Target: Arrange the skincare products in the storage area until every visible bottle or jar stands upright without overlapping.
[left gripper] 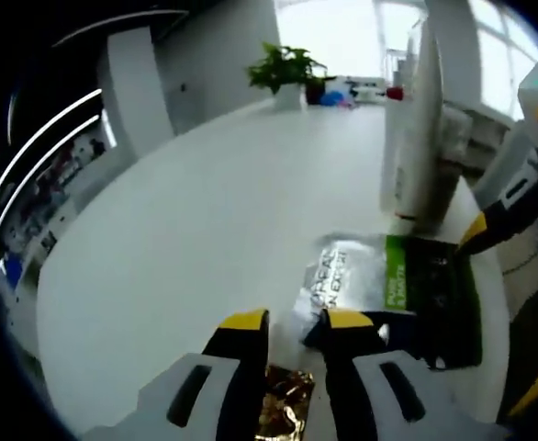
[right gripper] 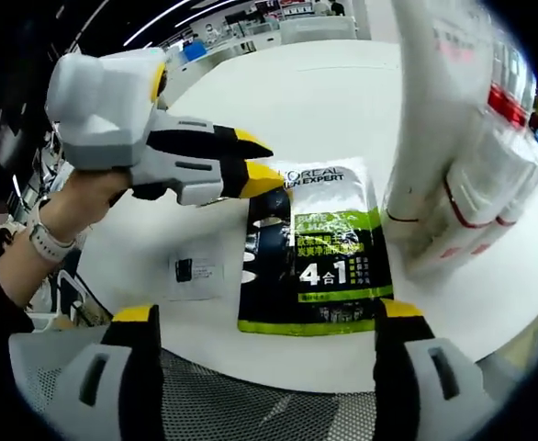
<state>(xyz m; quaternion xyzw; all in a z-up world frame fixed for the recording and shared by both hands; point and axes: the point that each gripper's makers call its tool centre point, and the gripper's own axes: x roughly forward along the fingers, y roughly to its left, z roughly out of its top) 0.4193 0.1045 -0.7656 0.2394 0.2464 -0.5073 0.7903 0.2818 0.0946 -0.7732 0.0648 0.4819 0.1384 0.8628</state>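
A flat black, silver and green skincare packet (right gripper: 329, 248) printed "4合1" lies face up on the round white table (right gripper: 333, 101), just beside tall white bottles with red bands (right gripper: 462, 197) standing upright at its right. The left claw (right gripper: 255, 161), held in a hand (right gripper: 81, 202) with a wrist strap, hovers over the packet's top left corner with its yellow-tipped jaws nearly together and nothing between them. The right claw (right gripper: 267, 317) is spread wide and empty on the near side of the packet, above grey mesh (right gripper: 251, 404).
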